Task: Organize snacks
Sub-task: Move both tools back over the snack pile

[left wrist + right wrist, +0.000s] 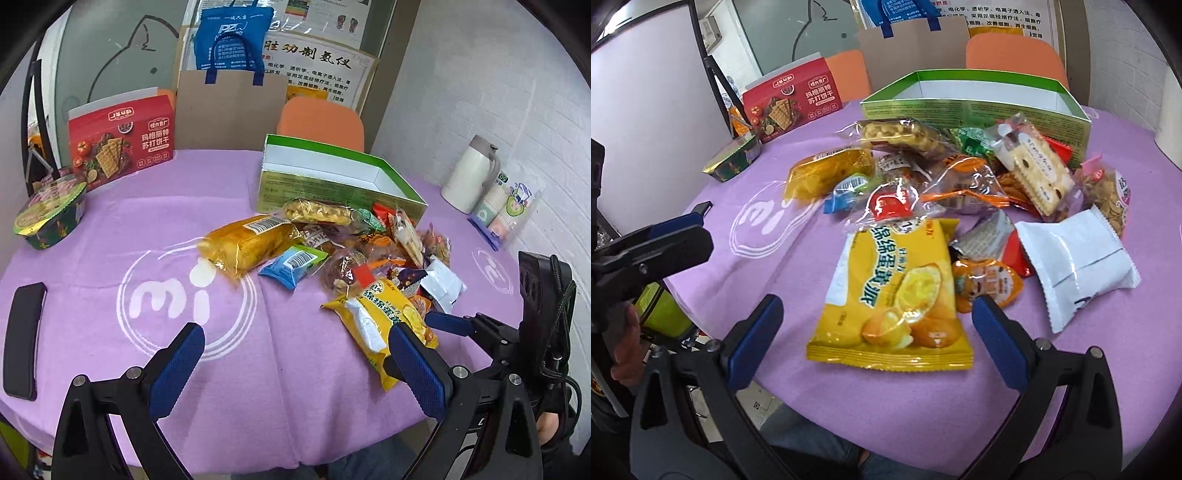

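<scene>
A heap of wrapped snacks (945, 192) lies on the purple-clothed round table (110, 229), just ahead of both sets of tongs. Nearest the right gripper (877, 317) is a yellow egg-yolk pie packet (890, 291) — it sits flat on the cloth between the two blue-padded fingers, which stand wide apart and grip nothing. A white pouch (1078, 269) lies just beyond the right finger, a small orange sachet (988, 282) between pouch and yellow packet.

The left gripper (295, 354) hovers over bare cloth printed with a white "mi" logo (173, 295), its jaws also spread wide and empty; the same yellow packet lies at its right finger, partly behind it. Farther ahead of the left tongs are a golden cake bag (247, 243) and a blue packet (293, 264).

Behind the pile stands an open green box (332, 177) — white inside, with snacks pressed against its front wall. Off to the left of the tongs sit a red cracker box (122, 142) and an instant noodle bowl (50, 216); to the right, against the white wall, a cream thermos (471, 173) and a sleeve of paper cups (506, 210).
</scene>
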Demonstrator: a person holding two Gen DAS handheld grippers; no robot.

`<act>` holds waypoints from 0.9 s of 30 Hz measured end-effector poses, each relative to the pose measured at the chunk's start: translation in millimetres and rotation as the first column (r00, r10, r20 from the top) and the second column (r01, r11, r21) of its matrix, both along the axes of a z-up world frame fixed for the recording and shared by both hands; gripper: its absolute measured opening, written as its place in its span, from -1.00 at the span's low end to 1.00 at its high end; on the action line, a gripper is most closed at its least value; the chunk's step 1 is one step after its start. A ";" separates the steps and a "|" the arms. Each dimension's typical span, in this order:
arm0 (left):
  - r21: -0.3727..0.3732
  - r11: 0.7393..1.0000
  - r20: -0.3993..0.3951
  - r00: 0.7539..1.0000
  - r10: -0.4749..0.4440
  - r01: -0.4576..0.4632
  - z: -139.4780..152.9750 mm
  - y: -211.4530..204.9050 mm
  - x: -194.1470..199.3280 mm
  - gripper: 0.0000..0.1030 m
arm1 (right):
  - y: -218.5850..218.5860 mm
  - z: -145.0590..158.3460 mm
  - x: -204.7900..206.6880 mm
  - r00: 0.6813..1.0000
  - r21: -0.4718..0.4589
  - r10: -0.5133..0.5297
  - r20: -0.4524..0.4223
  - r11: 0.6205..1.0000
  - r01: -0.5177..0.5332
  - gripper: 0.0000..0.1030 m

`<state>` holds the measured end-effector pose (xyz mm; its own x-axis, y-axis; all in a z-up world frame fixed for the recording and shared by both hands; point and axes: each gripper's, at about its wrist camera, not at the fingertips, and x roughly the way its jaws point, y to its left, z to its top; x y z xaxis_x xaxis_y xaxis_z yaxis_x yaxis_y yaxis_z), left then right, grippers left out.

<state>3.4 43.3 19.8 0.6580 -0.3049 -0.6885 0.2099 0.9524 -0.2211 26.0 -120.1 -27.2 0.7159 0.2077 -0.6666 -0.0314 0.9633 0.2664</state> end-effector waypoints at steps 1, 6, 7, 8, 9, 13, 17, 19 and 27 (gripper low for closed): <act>-0.004 1.000 0.000 1.000 0.002 -0.002 -0.1 1.4 0.4 0.97 | 2.2 -0.6 3.1 1.000 0.001 -0.003 -0.002 1.000 0.003 0.91; -0.007 1.000 -0.013 1.000 -0.017 0.017 -5.8 -1.8 4.2 0.96 | 0.5 -10.9 8.8 0.999 -0.045 -0.031 -0.033 0.999 0.029 0.14; -0.011 1.000 -0.017 1.000 -0.026 0.026 -7.2 -3.7 5.7 0.96 | -3.9 -11.9 4.9 0.999 -0.039 -0.043 -0.031 0.998 0.042 -0.08; -0.017 0.999 -0.021 0.999 -0.037 0.036 -8.5 -5.3 7.3 0.93 | -9.4 -11.4 1.3 0.998 -0.023 -0.050 -0.024 0.998 0.050 -0.10; -0.027 0.998 -0.028 0.998 -0.050 0.050 -9.8 -8.3 9.0 0.87 | -15.7 -11.2 -1.7 0.998 0.002 -0.054 -0.026 0.999 0.054 -0.11; -0.054 0.992 -0.048 0.992 -0.121 0.118 -14.5 -27.8 14.6 0.77 | -28.9 -9.4 -18.7 0.998 0.021 -0.066 -0.004 0.998 0.067 -0.11; -0.038 0.983 -0.070 0.981 -0.180 0.178 -20.9 -48.9 22.9 0.70 | -33.8 -9.6 -35.8 0.998 0.024 -0.063 -0.006 0.998 0.063 -0.01; 0.000 0.983 -0.062 0.981 -0.182 0.182 -19.6 -54.3 30.5 0.70 | -33.8 -9.2 -40.4 0.998 0.020 -0.066 -0.007 0.998 0.066 0.07; 0.073 0.985 -0.082 0.985 -0.150 0.156 -31.1 -45.3 84.3 0.29 | -30.8 -12.4 -38.1 0.999 0.037 -0.052 -0.015 0.998 0.052 0.11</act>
<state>87.7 -2.0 -11.3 0.5526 -0.3408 -0.7606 0.3405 0.9253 -0.1672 -12.1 -150.9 -39.7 0.7171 0.1952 -0.6691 0.0222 0.9531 0.3018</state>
